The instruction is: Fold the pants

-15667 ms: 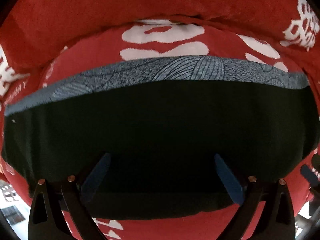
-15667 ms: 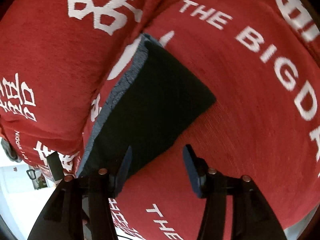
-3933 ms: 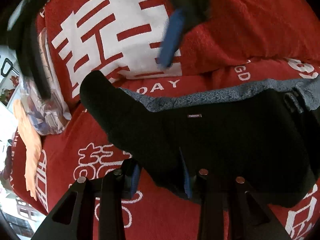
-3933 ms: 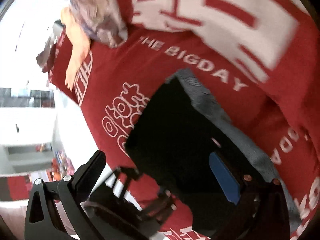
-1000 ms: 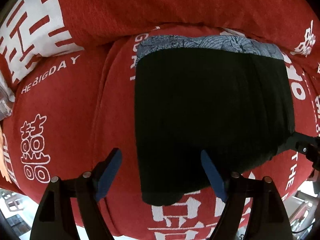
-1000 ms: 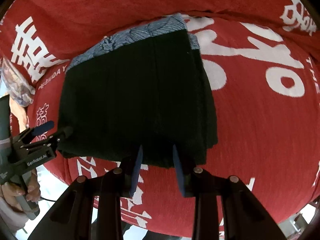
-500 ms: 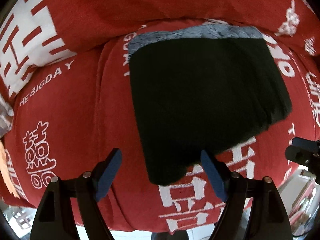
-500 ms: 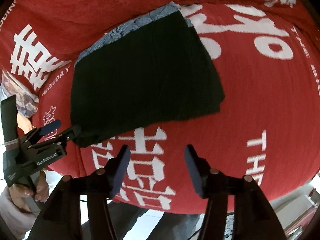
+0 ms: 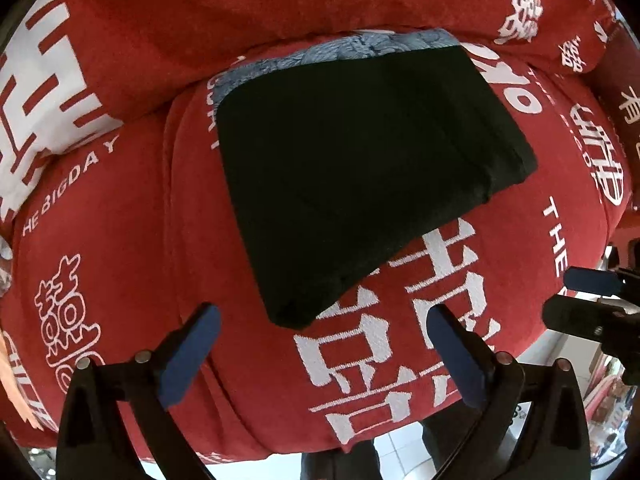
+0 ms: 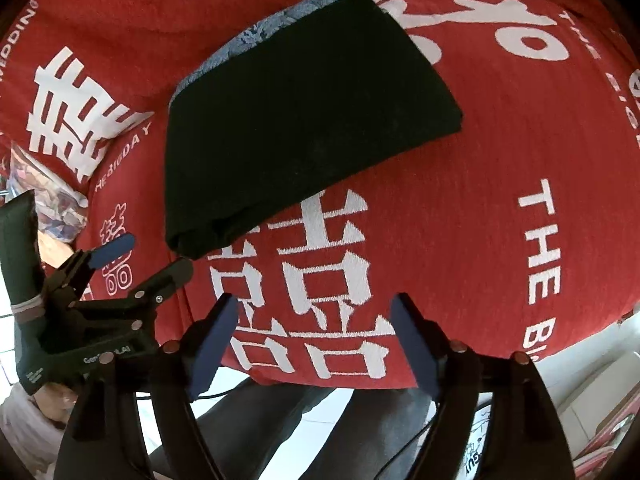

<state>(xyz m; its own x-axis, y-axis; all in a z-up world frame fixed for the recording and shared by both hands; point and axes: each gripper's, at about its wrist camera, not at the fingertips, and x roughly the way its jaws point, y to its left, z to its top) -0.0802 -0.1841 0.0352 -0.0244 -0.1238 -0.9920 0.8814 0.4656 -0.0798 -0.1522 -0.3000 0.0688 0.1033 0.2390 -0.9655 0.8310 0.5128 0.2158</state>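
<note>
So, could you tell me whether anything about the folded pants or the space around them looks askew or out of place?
Only small things. The black pants lie folded in a compact bundle on the red blanket, turned at an angle to its printed characters. A grey patterned strip shows along the far edge. The near corner looks slightly bunched. Neither gripper touches them.

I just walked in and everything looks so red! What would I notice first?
First, the big red blanket with white letters, filling nearly both views. On its middle lies a neat dark square, the folded black pants, with a grey-blue patterned cloth peeking out at their far edge. Nearer the camera, the left gripper and right gripper hang over the blanket, jaws opening, nothing between them.
</note>
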